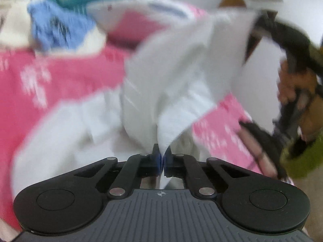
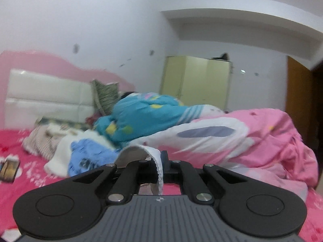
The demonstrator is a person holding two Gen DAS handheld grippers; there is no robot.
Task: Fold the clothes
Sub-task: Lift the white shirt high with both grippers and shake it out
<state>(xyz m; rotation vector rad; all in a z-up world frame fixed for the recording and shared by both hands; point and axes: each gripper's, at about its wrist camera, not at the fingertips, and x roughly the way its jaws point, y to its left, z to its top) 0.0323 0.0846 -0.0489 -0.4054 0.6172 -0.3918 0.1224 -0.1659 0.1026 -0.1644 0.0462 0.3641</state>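
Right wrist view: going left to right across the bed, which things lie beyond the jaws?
Striped cloth → light blue garment → teal quilt → pink quilt.

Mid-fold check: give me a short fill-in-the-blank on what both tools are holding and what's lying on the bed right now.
1. The left tool is shut on a ____ garment.
2. The right tool pinches a white fabric edge; its jaws are ____.
3. The bedsheet under the clothes is mainly ____.
4. The cupboard by the far wall stands with its doors ____.

Missing words: white; shut; pink; closed
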